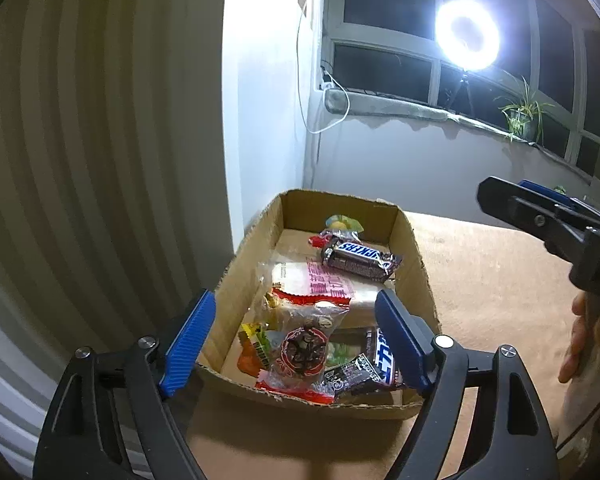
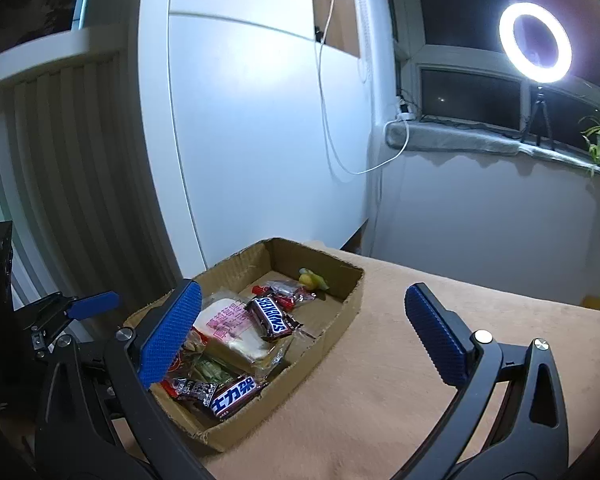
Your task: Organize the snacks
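The left gripper (image 1: 296, 340) has its blue fingers (image 1: 188, 344) spread wide and empty, hovering over the near end of the cardboard box (image 1: 416, 276). The right gripper (image 2: 304, 344) is also spread wide and empty, beside the box's right wall. Inside the box lie a Snickers bar (image 1: 360, 258), a white bread packet (image 1: 316, 284), a red-edged pastry packet (image 1: 300, 348) and a second Snickers (image 2: 232, 396). The box rests on the tan-covered bench (image 2: 400, 380).

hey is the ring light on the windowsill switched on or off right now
On. The ring light glows bright white against the dark window in both wrist views, and its glare washes out the ring's centre in the left wrist view.
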Tool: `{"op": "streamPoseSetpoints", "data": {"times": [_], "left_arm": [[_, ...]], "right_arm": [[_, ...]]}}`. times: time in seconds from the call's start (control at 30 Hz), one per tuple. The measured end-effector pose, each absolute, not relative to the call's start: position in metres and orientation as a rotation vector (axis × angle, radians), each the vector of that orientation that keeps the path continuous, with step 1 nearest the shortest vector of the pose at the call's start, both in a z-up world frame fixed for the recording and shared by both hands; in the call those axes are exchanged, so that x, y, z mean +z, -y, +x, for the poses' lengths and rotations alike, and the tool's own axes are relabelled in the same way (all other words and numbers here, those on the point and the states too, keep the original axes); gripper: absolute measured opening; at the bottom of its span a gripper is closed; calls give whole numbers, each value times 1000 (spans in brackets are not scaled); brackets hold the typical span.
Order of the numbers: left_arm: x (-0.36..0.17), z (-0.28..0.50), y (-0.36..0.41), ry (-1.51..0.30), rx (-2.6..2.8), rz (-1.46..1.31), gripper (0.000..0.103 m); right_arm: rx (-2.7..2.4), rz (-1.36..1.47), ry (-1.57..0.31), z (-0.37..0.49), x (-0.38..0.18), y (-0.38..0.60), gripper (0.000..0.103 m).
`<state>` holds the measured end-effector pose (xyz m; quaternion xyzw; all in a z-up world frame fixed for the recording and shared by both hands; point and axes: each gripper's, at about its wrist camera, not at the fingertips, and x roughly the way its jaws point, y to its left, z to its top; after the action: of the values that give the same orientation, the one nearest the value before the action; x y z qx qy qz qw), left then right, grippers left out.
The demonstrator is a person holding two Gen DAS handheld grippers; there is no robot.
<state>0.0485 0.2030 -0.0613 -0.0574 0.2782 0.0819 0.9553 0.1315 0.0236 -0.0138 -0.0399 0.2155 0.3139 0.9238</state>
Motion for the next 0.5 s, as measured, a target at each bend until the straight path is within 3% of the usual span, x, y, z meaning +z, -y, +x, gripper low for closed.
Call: {"op": "streamPoseSetpoints", "data": {"times": [0.13, 0.17, 0.5], "left_arm": [[-54, 44, -199, -560, 164, -109, 95], [-54, 46, -197, -563, 162, -107, 103], [-50, 46, -183, -591, 142, -101, 103]], "right_arm": [[610, -72, -448, 124, -9, -15, 103], [599, -72, -452, 123, -9, -13, 103], [434, -52, -489, 113, -16, 29, 103]]}}
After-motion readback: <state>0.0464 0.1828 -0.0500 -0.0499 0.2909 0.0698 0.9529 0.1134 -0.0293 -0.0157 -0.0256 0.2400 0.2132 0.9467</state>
